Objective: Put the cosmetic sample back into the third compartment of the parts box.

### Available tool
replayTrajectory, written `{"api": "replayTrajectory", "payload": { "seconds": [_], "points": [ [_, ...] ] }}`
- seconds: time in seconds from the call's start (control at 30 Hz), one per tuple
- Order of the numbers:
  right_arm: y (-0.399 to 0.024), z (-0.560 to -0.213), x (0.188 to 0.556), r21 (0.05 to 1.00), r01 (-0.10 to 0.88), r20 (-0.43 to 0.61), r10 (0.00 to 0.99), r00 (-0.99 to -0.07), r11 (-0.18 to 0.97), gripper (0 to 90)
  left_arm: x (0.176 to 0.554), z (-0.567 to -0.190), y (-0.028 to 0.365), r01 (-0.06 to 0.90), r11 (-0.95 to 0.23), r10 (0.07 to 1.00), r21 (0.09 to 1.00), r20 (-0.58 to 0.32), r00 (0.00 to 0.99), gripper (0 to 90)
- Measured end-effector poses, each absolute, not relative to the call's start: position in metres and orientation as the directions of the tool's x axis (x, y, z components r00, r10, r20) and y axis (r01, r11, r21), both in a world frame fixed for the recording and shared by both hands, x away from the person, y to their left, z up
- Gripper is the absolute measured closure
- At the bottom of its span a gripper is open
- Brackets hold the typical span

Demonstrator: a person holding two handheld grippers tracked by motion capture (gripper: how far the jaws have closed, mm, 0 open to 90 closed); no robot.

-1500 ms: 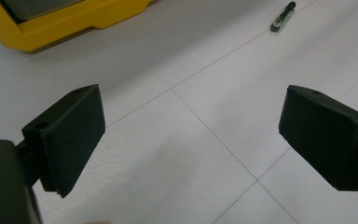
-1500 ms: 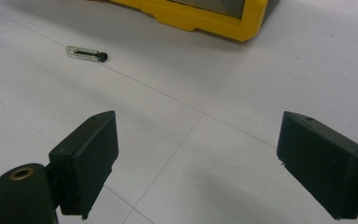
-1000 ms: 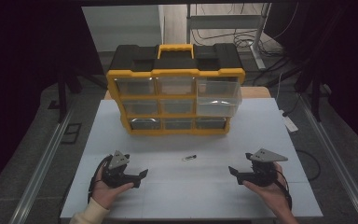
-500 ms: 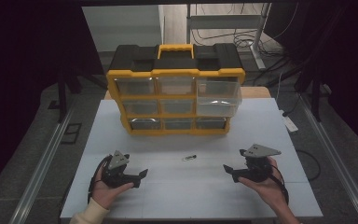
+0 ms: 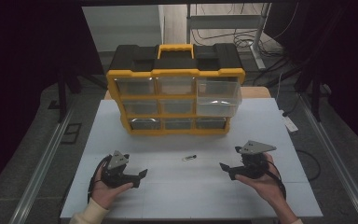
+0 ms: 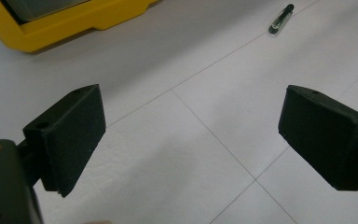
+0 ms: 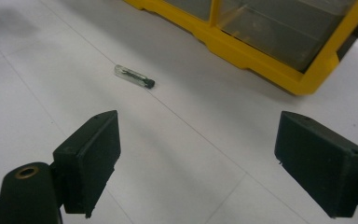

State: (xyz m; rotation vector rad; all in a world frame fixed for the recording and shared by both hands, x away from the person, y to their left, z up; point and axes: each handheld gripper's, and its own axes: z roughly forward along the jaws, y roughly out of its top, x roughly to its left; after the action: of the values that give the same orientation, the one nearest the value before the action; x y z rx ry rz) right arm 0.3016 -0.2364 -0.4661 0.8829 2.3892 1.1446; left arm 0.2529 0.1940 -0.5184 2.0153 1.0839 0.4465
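Note:
A small clear tube with a black cap (image 5: 189, 157) lies on the white table (image 5: 261, 126), between my two grippers and slightly beyond them. It also appears far ahead in the left gripper view as the tube (image 6: 279, 19), and closer in the right gripper view as the tube (image 7: 134, 76). My left gripper (image 5: 141, 175) rests low at the front left, open and empty. To the tube's right, my right gripper (image 5: 224, 169) is open with nothing in it. In their own views, the left gripper (image 6: 191, 135) and right gripper (image 7: 196, 158) show wide-apart jaws over bare table.
A yellow-and-black drawer organizer (image 5: 175, 73) stands at the back of the table, its top right clear drawer (image 5: 219, 98) pulled out. Its yellow base shows as the organizer (image 6: 74, 23) and the organizer (image 7: 261, 60). Cables and a metal stand lie on the floor behind.
My right gripper has shifted a little to the left, closer to the tube. The left gripper and the tube have stayed put.

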Motion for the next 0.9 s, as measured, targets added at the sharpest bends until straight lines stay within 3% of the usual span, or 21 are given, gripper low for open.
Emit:
{"api": "replayTrajectory", "payload": {
  "seconds": [0.9],
  "points": [
    [-0.182, -0.455, 0.321, 0.765, 0.298, -0.068, 0.532, -0.844, 0.571, 13.6, 0.253, -0.518, 0.195, 0.536, -0.304, 0.814, 0.788, -0.078, 0.576, 8.3]
  ]
}}
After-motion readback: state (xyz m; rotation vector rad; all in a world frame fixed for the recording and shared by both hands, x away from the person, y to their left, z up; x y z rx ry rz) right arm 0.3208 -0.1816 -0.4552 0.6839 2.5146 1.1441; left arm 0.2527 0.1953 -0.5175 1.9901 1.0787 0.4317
